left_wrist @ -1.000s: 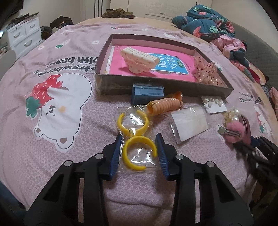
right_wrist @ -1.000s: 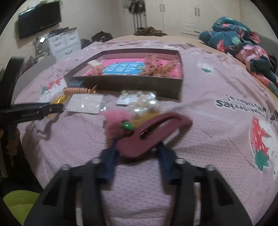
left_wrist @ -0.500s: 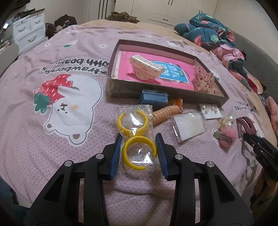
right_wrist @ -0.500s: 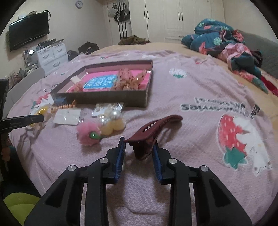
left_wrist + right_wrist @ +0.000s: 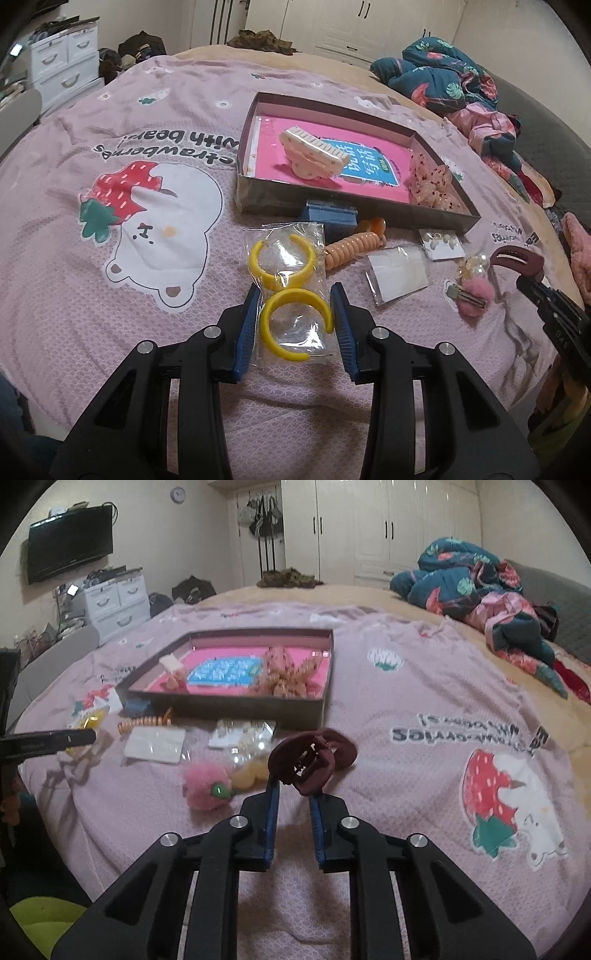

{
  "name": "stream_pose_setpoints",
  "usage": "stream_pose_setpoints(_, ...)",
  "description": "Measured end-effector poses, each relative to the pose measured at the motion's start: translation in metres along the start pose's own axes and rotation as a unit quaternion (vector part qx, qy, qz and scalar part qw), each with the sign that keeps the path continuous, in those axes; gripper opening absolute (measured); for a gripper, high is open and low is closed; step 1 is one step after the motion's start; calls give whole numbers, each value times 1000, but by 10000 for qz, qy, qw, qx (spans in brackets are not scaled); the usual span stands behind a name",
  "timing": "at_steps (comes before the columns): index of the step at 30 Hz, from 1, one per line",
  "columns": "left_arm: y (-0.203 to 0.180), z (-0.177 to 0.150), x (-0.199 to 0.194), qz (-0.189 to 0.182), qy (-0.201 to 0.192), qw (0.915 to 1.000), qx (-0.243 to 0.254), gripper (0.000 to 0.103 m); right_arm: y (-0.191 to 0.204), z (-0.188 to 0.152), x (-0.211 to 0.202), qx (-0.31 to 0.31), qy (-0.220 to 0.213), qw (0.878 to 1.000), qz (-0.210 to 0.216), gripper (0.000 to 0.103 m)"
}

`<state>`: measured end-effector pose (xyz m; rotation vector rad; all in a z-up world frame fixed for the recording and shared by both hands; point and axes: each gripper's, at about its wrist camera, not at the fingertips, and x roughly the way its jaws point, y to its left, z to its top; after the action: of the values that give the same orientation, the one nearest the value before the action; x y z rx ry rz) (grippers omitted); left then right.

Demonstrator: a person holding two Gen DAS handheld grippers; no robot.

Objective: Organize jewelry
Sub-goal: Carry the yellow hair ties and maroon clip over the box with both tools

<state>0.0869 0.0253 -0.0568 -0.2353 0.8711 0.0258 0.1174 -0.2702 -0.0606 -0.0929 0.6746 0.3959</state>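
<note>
My left gripper (image 5: 295, 295) is shut on a clear bag of yellow hoop earrings (image 5: 291, 284) and holds it over the bedspread. My right gripper (image 5: 293, 779) is shut on a maroon claw hair clip (image 5: 310, 760), lifted above the bed; the clip also shows in the left wrist view (image 5: 517, 260). The brown box (image 5: 258, 199) with a pink lining holds a cream hair clip (image 5: 314, 157) and a peach scrunchie (image 5: 432, 184). In the right wrist view the box (image 5: 229, 703) lies ahead to the left.
In front of the box lie a blue case (image 5: 330, 216), an orange coil hair tie (image 5: 354, 247), a clear packet (image 5: 399, 273), an earring card (image 5: 441, 242), a pearl piece (image 5: 474, 264) and a pink pompom clip (image 5: 474, 295). Bedding (image 5: 480, 590) is piled at the far right.
My right gripper has lifted the maroon clip off the bed and turned it end-on. My left gripper has risen and pulled back with the earring bag.
</note>
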Motion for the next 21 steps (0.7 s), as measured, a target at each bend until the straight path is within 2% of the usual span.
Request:
stream_pose_setpoints(4, 1, 1, 0, -45, 1, 10000, -16, 30, 0, 5, 3, 35, -96, 9999, -126, 12)
stream_pose_setpoints(5, 1, 0, 0, -55, 4, 10000, -12, 30, -1, 5, 5, 33, -106, 9998, -164, 3)
stream_pose_setpoints(6, 1, 0, 0, -66, 10, 10000, -14, 30, -1, 6, 9, 53, -89, 9998, -197, 2)
stream_pose_setpoints(12, 3, 0, 1, -102, 12, 9999, -58, 30, 1, 18, 34, 113, -101, 9995, -282, 3)
stream_pose_setpoints(13, 3, 0, 0, -106, 9, 9999, -65, 30, 0, 20, 38, 121, -95, 9996, -241, 4)
stream_pose_setpoints(15, 4, 2, 1, -114, 4, 9999, -88, 30, 0, 23, 48, 70, 19, 9997, -253, 20)
stream_pose_setpoints(16, 5, 2, 1, -124, 3, 9999, -102, 30, 0, 24, 51, 44, 45, 9996, -273, 38)
stream_pose_setpoints(17, 5, 3, 0, -134, 0, 9999, -109, 30, -1, 25, 53, 15, 54, 9996, -272, 50)
stream_pose_setpoints(21, 5, 7, 0, -166, -22, 9998, -114, 30, -1, 27, 57, -317, 115, 9989, -321, 51)
